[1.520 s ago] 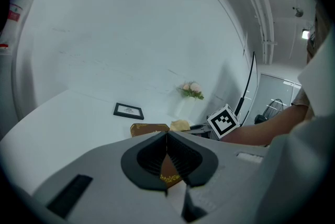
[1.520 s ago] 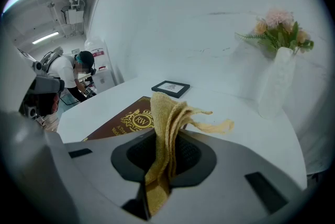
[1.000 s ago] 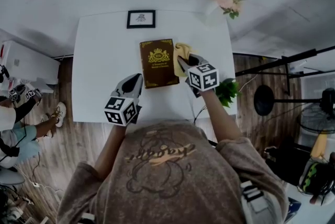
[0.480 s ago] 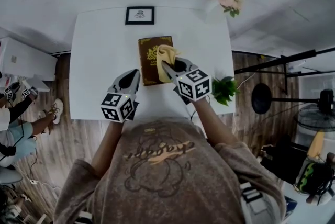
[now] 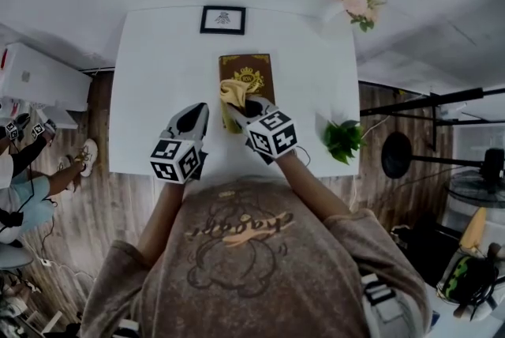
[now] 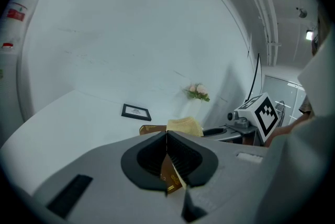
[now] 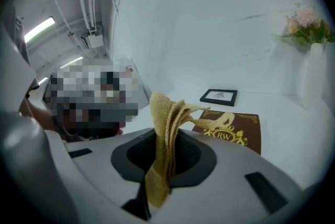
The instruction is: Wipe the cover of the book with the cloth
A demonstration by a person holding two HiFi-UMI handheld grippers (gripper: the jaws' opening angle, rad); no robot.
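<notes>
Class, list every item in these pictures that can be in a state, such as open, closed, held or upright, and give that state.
book: closed, flat on the table, front cover up.
cloth: bunched, clamped in the right tool, hanging over the cover.
right tool: shut on the cloth.
left tool: jaw tips together, beside the book's left edge.
vase: upright, holding flowers.

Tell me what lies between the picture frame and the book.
Nothing: only bare white table separates the picture frame from the book, seen in the head view.
</notes>
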